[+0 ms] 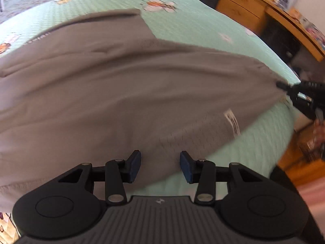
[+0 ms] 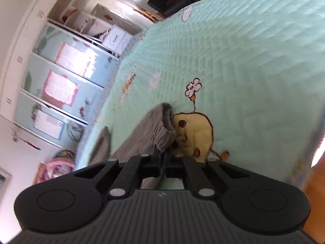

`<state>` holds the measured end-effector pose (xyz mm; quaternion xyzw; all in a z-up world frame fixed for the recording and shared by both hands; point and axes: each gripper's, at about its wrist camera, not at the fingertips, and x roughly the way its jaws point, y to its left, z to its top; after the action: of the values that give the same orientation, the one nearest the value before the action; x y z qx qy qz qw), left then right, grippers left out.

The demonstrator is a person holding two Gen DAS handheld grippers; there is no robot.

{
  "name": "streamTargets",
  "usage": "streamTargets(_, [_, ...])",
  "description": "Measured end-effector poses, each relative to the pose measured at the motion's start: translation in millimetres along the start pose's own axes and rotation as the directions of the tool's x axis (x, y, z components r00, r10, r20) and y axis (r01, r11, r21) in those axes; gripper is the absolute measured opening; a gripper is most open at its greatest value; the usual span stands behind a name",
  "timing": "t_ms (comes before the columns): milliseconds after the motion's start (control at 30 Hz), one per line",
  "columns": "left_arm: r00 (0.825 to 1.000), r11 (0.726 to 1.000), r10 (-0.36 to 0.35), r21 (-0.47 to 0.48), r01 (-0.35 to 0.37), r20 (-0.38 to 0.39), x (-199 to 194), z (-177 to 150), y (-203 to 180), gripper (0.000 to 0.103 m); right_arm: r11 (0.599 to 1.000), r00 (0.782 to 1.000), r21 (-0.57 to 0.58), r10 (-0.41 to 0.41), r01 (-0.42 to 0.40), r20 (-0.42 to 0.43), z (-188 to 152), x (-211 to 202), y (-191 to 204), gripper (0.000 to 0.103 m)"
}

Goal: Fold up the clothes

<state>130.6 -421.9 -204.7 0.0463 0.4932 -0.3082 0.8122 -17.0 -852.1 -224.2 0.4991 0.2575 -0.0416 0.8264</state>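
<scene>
The grey garment (image 1: 113, 85) lies spread across the mint-green quilted bed (image 1: 182, 20), mostly flat, with a raised flap at its far edge and a white label (image 1: 232, 122) showing near its right side; what kind of garment it is cannot be told through the blur. Its right corner is drawn out to a point where the right gripper (image 1: 283, 86) has it, and the right wrist view confirms this: the jaws are closed together with a bunched fold of the grey cloth (image 2: 162, 130) pinched between them, just beside a yellow cartoon patch (image 2: 195, 134) on the quilt. The left gripper (image 1: 160, 165) hangs over the near hem with its blue-padded jaws standing wide apart and nothing between them; the cloth lies below and ahead of the pads (image 1: 135, 162). By my reading the step in hand is taking hold of the garment by two points, one side already gripped and the other not. Whether this serves a spreading-out or a fold-over is not settled here. The next move seems to call for the left gripper to come down on the near edge and close on a single layer, matching the right side's height so the cloth lifts evenly rather than twisting. A wooden dresser (image 1: 239, 6) stands beyond the bed.
</scene>
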Motion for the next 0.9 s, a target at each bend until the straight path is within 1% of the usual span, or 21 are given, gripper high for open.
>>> streamTargets(33, [0.999,0.999,-0.030,-0.017,0.030,-0.013,-1,-3,6,0.045,1.000,1.000,0.012,0.004,-0.004,0.000,-2,-8,-2,0.003])
streamTargets(67, [0.998,0.998,-0.061,-0.034,0.060,-0.026,-3,-5,11,0.045,1.000,1.000,-0.008,-0.022,0.022,-0.022,-4,-8,-5,0.003])
streamTargets(133, [0.996,0.995,-0.084,-0.050,0.082,-0.038,-4,-6,16,0.045,0.996,0.995,-0.051,-0.077,0.074,-0.067,-8,-7,-10,0.003])
streamTargets(167, [0.995,0.994,-0.092,-0.055,0.090,-0.042,-5,-6,18,0.045,0.997,0.995,-0.047,-0.070,0.067,-0.074,-9,-7,-13,0.003])
streamTargets(233, [0.993,0.992,-0.108,-0.067,0.104,-0.050,-7,-5,22,0.045,0.999,0.996,-0.004,-0.054,0.053,-0.068,-4,-8,-15,0.009])
streamTargets(267, [0.992,0.991,-0.116,-0.073,0.111,-0.054,-7,-5,24,0.045,0.998,0.997,-0.016,-0.067,0.067,-0.046,-1,-10,-11,0.011])
streamTargets(333, [0.992,0.992,-0.117,-0.052,0.114,-0.053,-14,-4,22,0.045,0.995,0.995,-0.039,-0.095,0.095,-0.001,5,-14,-3,0.023])
streamTargets(400, [0.993,0.993,-0.115,-0.038,0.114,-0.037,-23,-1,24,0.045,0.979,0.987,-0.132,-0.150,0.156,0.056,8,-15,15,0.029])
streamTargets(467, [0.993,0.991,-0.120,-0.059,0.120,0.002,-30,5,28,0.046,0.942,0.963,-0.221,-0.223,0.253,0.151,8,-15,36,0.030])
streamTargets(500, [0.994,0.991,-0.109,-0.080,0.111,0.028,-32,5,34,0.049,0.913,0.941,-0.257,-0.268,0.317,0.207,9,-14,47,0.031])
streamTargets(533, [0.994,0.990,-0.092,-0.103,0.098,0.055,-33,6,40,0.051,0.878,0.913,-0.288,-0.309,0.381,0.265,9,-13,57,0.035])
streamTargets(567, [0.995,0.988,-0.078,-0.127,0.085,0.058,-30,5,47,0.056,0.885,0.931,-0.315,-0.279,0.344,0.234,8,-6,64,0.038])
streamTargets(600, [0.997,0.986,-0.065,-0.150,0.071,0.048,-25,3,54,0.057,0.891,0.948,-0.339,-0.246,0.303,0.200,6,2,71,0.041])
streamTargets(633, [0.998,0.983,-0.052,-0.173,0.058,0.039,-20,1,61,0.057,0.895,0.963,-0.363,-0.214,0.261,0.164,5,10,79,0.041])
streamTargets(667, [0.999,0.980,-0.039,-0.196,0.044,0.029,-15,-1,69,0.057,0.897,0.975,-0.384,-0.182,0.218,0.128,3,18,86,0.041])
streamTargets(700, [0.999,0.977,-0.047,-0.208,0.049,0.017,-9,-5,73,0.057,0.898,0.985,-0.404,-0.149,0.173,0.090,2,26,93,0.041])
streamTargets(733, [0.998,0.978,-0.058,-0.200,0.059,0.013,-7,-8,72,0.057,0.897,0.992,-0.422,-0.117,0.129,0.052,0,33,100,0.041])
streamTargets(800, [0.997,0.982,-0.072,-0.171,0.074,0.016,-9,-12,68,0.062,0.891,0.998,-0.453,-0.055,0.037,-0.026,-3,49,114,0.041])
streamTargets(833, [0.996,0.983,-0.084,-0.163,0.084,0.009,-9,-13,67,0.063,0.895,0.995,-0.444,-0.015,-0.032,-0.102,-8,64,123,0.041])
streamTargets(867, [0.995,0.983,-0.097,-0.158,0.096,-0.001,-9,-15,66,0.064,0.892,0.988,-0.446,0.003,-0.072,-0.154,-13,78,132,0.041])
streamTargets(900, [0.994,0.982,-0.110,-0.153,0.107,-0.012,-9,-17,65,0.065,0.876,0.984,-0.476,-0.001,-0.084,-0.176,-17,93,144,0.041])
